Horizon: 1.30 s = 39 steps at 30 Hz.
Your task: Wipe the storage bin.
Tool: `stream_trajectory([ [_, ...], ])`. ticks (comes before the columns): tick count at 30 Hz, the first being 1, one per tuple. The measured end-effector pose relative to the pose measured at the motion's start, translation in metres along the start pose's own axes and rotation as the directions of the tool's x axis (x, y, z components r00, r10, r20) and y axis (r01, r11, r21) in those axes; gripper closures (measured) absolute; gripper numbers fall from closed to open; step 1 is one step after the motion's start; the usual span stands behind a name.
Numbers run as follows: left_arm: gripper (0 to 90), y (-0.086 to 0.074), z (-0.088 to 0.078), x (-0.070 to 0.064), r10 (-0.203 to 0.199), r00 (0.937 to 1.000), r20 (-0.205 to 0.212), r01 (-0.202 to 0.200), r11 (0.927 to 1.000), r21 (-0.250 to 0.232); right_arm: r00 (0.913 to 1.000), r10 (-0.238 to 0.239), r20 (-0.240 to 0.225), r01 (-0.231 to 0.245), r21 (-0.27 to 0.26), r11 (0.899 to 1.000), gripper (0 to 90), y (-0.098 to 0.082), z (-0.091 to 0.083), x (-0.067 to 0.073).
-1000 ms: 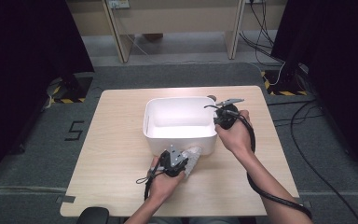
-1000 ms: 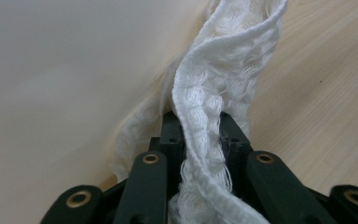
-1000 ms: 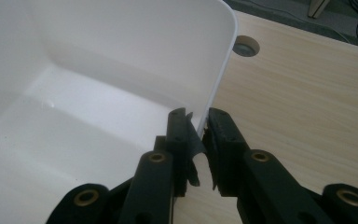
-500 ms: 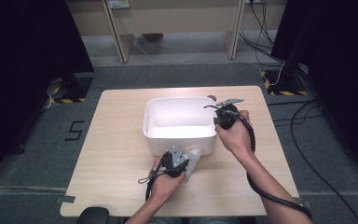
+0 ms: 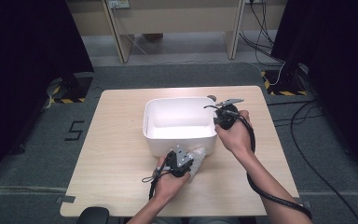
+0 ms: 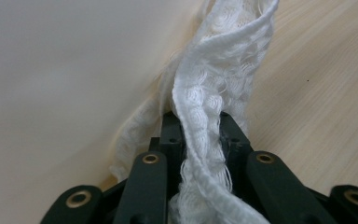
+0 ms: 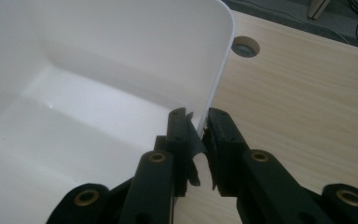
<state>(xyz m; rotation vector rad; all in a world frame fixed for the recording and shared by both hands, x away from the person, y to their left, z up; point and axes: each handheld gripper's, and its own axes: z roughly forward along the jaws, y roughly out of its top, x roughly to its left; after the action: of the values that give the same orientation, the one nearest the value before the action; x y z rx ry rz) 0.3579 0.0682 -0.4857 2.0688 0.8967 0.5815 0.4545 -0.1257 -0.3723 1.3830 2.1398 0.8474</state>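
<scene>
Left hand-held gripper (image 6: 198, 128): jaws clenched on a white knitted cloth (image 6: 223, 79), which runs up between them; in the high view it sits lower centre of the frame, just below the tub's near wall.

Right hand-held gripper (image 7: 198, 119): jaws pinched on the right wall of the white plastic tub (image 7: 121, 70), one jaw inside, one outside.

Tub: centre of the high view, upright.

Counter (image 5: 116, 140): pale wood, with a round cable hole (image 7: 245, 46) near the tub's far corner.

Room: grey floor (image 5: 37, 154), black curtains at both sides, cables upper right.
</scene>
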Motion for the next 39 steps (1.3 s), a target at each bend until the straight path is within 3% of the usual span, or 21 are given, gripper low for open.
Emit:
stream_trajectory([
  [15,75.4,0.007,0.0,-0.004,0.0,1.0,0.008,0.0,0.9999,-0.012,1.0,-0.004,0.003,0.004,0.002,1.0,80.0,0.0,0.0,0.0],
  [29,75.5,0.025,-0.019,-0.002,-0.003,0.9999,0.011,0.004,0.9965,-0.083,0.9999,-0.006,0.011,0.006,0.004,1.0,80.0,0.001,0.0,0.001],
  [39,75.5,0.033,-0.028,0.0,-0.012,0.9998,0.016,0.013,0.9951,-0.098,0.9999,-0.008,0.01,0.008,0.007,1.0,79.9,0.001,0.001,0.001],
])
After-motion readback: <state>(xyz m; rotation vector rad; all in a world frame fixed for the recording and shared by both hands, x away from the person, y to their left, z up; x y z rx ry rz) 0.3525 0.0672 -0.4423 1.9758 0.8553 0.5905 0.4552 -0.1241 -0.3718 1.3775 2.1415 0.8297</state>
